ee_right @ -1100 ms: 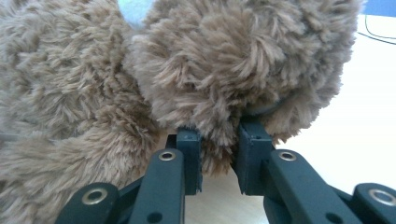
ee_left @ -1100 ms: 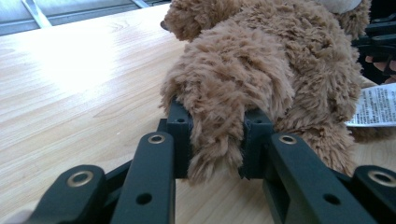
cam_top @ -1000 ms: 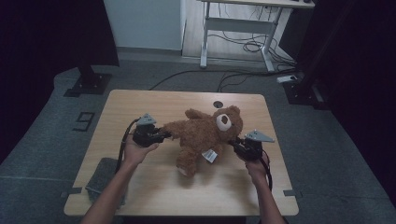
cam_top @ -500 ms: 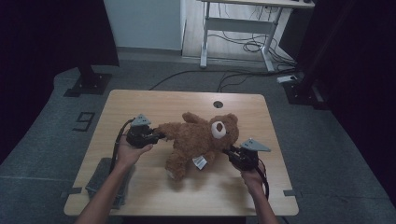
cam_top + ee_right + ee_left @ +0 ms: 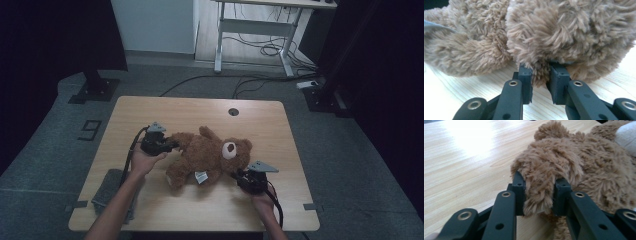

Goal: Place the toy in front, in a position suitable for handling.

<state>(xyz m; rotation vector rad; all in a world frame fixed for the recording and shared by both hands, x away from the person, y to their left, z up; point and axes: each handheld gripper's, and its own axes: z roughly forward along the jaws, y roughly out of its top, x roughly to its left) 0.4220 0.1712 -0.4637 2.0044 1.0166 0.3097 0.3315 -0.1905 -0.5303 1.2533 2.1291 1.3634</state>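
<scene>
A brown teddy bear (image 5: 207, 155) lies on its back across the middle of the wooden table (image 5: 200, 110), head toward the right, a white tag near its lower side. My left gripper (image 5: 170, 145) is at the bear's left end, shut on a furry limb (image 5: 541, 182) that is pinched between the black jaws. My right gripper (image 5: 239, 176) sits at the bear's front right, below the head, shut on a tuft of the bear's fur (image 5: 541, 70). The bear (image 5: 564, 32) bulges over the right jaws.
A round cable hole (image 5: 233, 111) sits near the table's far edge. A grey cloth-like pad (image 5: 107, 187) lies at the front left of the table. Behind the table stand a white desk frame (image 5: 255, 30) and floor cables (image 5: 250, 80).
Both grippers have dragged the bear toward the table's front and left while still holding it; the left hand moved left, the right hand moved nearer the front edge.
</scene>
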